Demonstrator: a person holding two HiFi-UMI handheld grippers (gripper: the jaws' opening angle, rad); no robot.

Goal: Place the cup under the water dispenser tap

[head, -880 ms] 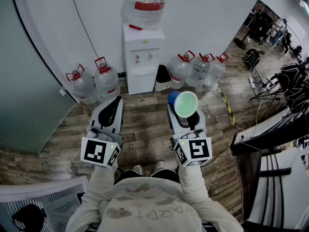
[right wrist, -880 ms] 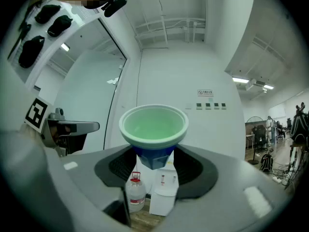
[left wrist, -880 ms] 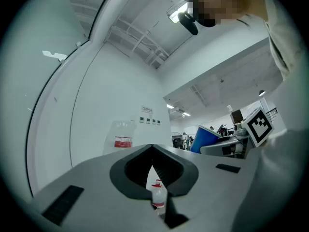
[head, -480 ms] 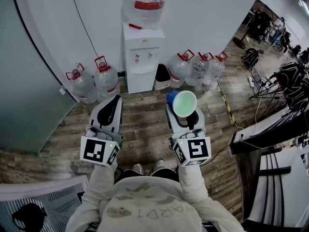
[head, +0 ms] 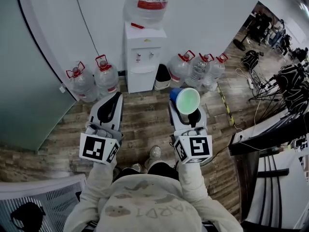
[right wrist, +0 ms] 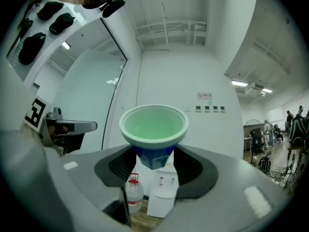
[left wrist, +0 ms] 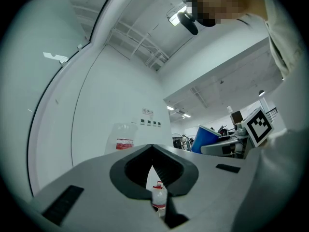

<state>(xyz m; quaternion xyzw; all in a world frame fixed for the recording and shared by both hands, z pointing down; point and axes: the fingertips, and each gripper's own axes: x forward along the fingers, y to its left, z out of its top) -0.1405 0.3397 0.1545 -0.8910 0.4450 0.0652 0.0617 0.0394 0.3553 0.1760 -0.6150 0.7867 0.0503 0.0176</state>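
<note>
A cup (head: 187, 100), blue outside and green inside, stands upright with its mouth up in my right gripper (head: 185, 111), whose jaws are shut on its lower wall. The right gripper view shows the cup (right wrist: 153, 128) between the jaws of that gripper (right wrist: 153, 161), with the white water dispenser (right wrist: 161, 195) low and well beyond it. The dispenser (head: 144, 57) stands against the wall with a big bottle (head: 147, 4) on top; its taps (head: 144, 57) face me. My left gripper (head: 114, 101) is shut and holds nothing; in its own view this gripper (left wrist: 153, 167) points at the wall.
Two water jugs (head: 94, 81) stand left of the dispenser, three more (head: 198, 69) to its right, with a dark bin (head: 163, 77) beside it. A glass partition (head: 29, 81) curves along the left. A desk (head: 270, 129) and cables lie right; a chair (head: 43, 202) sits behind, at left.
One foot has stepped forward on the wooden floor. The cup stays held in the right gripper, a touch nearer the dispenser. The left gripper stays shut.
</note>
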